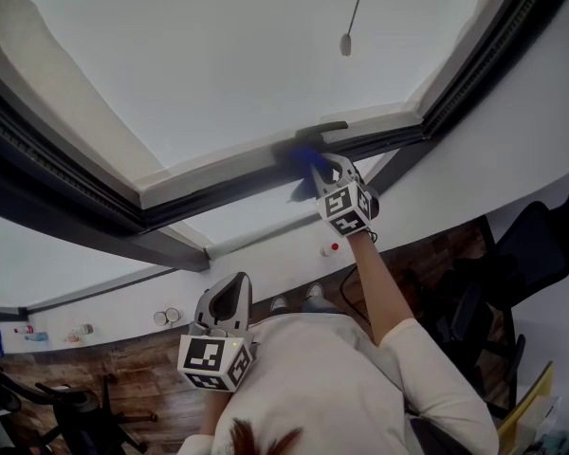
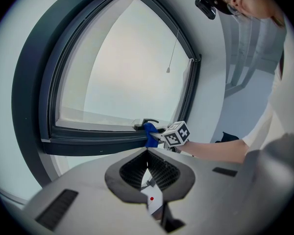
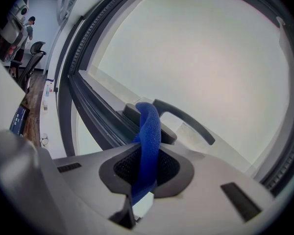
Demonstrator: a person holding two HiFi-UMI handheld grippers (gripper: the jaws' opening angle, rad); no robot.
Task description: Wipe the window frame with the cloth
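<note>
1. One blue cloth [image 3: 148, 141]: soft, light and limp. It would probably fold or slip under pressure, so it is best pinched at a bunched fold.
2. Right gripper [image 3: 146, 169]: jaws clamped on the cloth, whose upper end lies against the dark window frame [image 3: 100, 126], just beside the handle [image 3: 186, 119].
3. Left gripper [image 2: 147, 163]: jaws together with nothing between them, well apart from the frame.
</note>
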